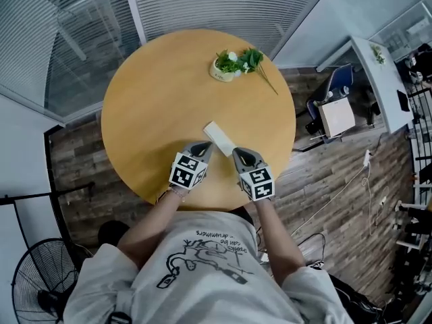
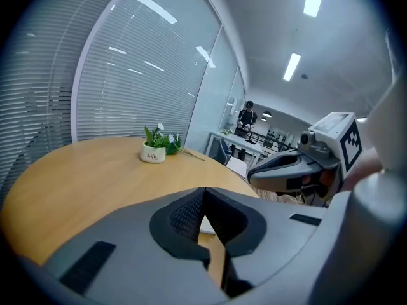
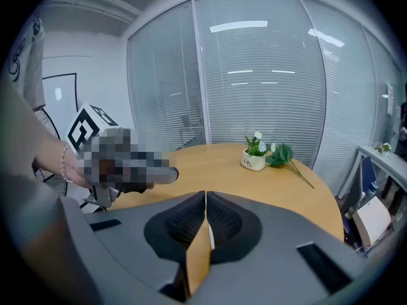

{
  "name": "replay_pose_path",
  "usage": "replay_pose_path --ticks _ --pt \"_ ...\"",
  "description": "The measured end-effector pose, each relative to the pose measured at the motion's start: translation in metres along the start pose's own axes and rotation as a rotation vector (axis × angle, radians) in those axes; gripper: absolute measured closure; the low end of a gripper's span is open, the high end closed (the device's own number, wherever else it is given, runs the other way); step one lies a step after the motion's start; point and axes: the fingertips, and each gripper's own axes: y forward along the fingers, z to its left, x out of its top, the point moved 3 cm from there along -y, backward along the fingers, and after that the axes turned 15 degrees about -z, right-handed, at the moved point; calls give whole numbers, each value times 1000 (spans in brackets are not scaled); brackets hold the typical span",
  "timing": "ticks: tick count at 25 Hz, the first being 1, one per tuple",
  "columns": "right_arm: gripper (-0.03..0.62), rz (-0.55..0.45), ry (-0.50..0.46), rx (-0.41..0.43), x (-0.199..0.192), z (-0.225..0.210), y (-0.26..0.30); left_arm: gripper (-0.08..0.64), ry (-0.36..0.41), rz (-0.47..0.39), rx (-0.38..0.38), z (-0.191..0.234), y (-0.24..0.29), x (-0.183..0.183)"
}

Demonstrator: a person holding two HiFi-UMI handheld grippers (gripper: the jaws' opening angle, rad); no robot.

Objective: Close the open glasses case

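The round wooden counter (image 1: 155, 106) is filling the head view. The left gripper (image 1: 206, 147) and right gripper (image 1: 237, 152) are pointing in from its 6 o'clock edge, each with fingers pressed together on nothing. The white glasses case (image 1: 218, 138) is lying flat between their tips, and a small potted plant (image 1: 228, 65) is sitting toward 1 o'clock.

table (image 1: 148, 106): glasses case (image 1: 218, 138) front of centre | flower pot (image 1: 225, 67) behind — far edge

The round wooden table (image 1: 148, 113) before me carries a flat white case (image 1: 219, 138) near my edge. Well apart from it, at the far side, stands a small white pot (image 1: 221, 75) of greens, with a leafy sprig (image 1: 260, 65) lying just beside it.
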Motion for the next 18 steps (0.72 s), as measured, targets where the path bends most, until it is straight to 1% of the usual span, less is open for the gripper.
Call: replay_pose_path --ticks 8,13,18 --pt "578 -64 -9 -4 42 13 -23 541 -4 -98 -1 -9 -31 38" --pt "579 -102 -33 16 69 26 -34 541 -8 -144 -8 -18 -48 58" --pt "579 -135 -50 18 91 34 -43 541 -13 -183 -23 -27 -61 76"
